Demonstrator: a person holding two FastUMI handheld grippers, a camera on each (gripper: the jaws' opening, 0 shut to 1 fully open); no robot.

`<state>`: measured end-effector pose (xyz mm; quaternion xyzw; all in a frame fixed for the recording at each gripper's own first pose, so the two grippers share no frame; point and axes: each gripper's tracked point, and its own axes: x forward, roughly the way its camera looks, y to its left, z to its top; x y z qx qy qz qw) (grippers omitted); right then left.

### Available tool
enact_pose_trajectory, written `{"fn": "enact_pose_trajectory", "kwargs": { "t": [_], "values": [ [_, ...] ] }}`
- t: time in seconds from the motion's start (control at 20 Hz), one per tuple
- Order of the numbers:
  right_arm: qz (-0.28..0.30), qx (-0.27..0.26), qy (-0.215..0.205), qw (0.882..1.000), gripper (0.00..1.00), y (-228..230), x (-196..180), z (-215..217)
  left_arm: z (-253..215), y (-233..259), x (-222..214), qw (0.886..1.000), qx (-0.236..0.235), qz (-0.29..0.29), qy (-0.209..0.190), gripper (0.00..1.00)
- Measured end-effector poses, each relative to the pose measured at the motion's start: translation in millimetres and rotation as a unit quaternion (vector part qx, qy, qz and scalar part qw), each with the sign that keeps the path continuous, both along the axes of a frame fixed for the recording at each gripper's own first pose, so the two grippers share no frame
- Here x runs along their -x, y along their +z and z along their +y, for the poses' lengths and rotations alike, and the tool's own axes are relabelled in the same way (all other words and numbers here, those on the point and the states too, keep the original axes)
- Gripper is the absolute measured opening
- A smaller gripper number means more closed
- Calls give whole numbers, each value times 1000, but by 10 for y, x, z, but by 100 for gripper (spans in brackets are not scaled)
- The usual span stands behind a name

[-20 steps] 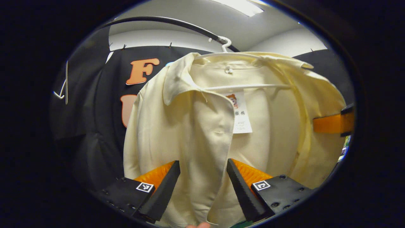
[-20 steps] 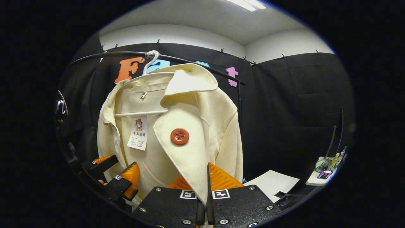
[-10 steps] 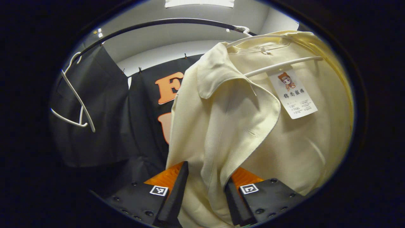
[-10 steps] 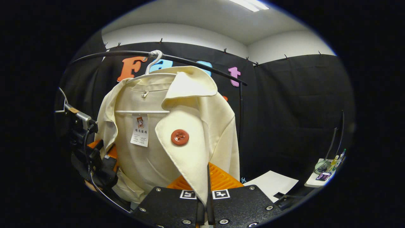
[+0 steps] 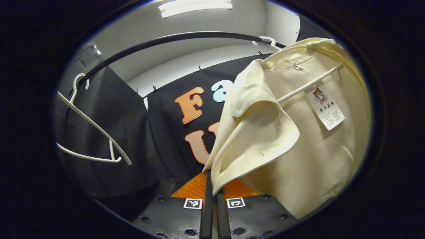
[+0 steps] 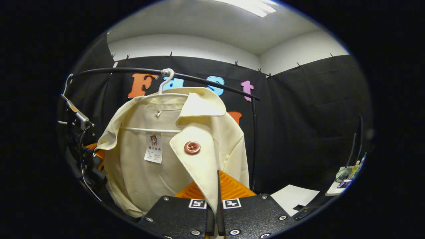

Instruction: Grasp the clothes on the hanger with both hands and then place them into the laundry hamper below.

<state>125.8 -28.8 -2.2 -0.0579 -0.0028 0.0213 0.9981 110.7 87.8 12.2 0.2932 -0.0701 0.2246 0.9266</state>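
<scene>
Cream cloth made up the jacket (image 6: 156,166), which hung on a white hanger (image 6: 165,80) from a black rail (image 6: 132,70) above and ahead of both grippers. In the right gripper view, the right gripper (image 6: 214,199) had its two orange fingers pressed together on the edge of the jacket's front panel, just below a round red button (image 6: 192,147). The cloth rose from between the fingers toward the collar. A white paper tag (image 6: 154,148) hung inside the jacket, to the left of the button. Farther off at the left of that view, the other gripper was at the jacket's opposite edge, mostly dark hardware with a bit of orange showing.

In the left gripper view, the left gripper (image 5: 213,196) was likewise closed, its fingers nipping the lower edge of the lapel (image 5: 262,142), which spread upward and to the right from the fingertips. The jacket's open inside and its tag (image 5: 325,106) lay up and to the right of this gripper, with the hanger's crossbar running across just above the tag. An empty white hanger (image 5: 93,132) hung tilted on the rail well off to this gripper's left.

Low at the right gripper's right lay a white sheet (image 6: 295,196). No hamper was visible.
</scene>
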Motion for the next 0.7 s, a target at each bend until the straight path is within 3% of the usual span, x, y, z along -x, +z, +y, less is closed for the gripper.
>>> {"fn": "enact_pose_trajectory", "kwargs": {
  "t": [0.25,0.4,0.7],
  "values": [
    [-43,-7,8,999,3,254,118,-45,74,482,98,998,-31,-49,12,13],
    [-46,-15,14,999,3,312,171,-29,128,482,71,998,-30,-45,12,13],
    [-75,21,-12,997,2,601,243,-262,248,631,92,998,-42,-50,20,13]
  ]
}}
